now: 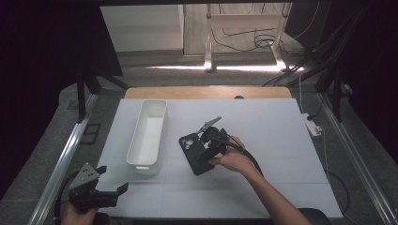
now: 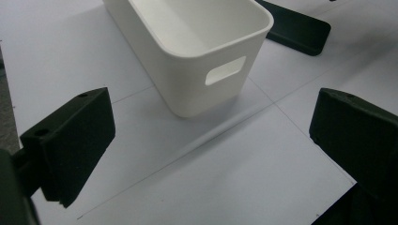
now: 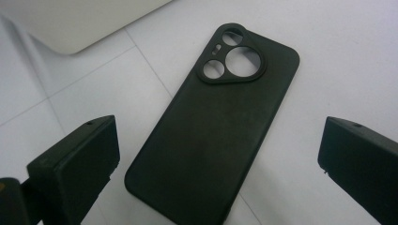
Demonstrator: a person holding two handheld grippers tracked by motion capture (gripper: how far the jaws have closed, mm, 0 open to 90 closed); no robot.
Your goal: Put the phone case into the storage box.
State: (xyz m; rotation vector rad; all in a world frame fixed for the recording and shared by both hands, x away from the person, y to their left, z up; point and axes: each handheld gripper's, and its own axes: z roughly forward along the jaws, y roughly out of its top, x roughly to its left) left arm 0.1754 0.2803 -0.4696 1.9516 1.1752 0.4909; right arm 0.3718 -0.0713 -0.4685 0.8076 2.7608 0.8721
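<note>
Both grippers' fingers spread | right gripper point(image 1: 202, 152) over matte phone case point(image 3: 211, 126) | glossy bin point(image 1: 148, 133)

White bin point(image 1: 149, 136) on white table point(image 1: 281, 140); perhaps a power strip point(image 1: 313, 125) beside

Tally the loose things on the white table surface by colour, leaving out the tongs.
White: 1, the bin
Black: 1, the phone case, lying camera-cutout side up under the open right tongs
Total: 2
</note>
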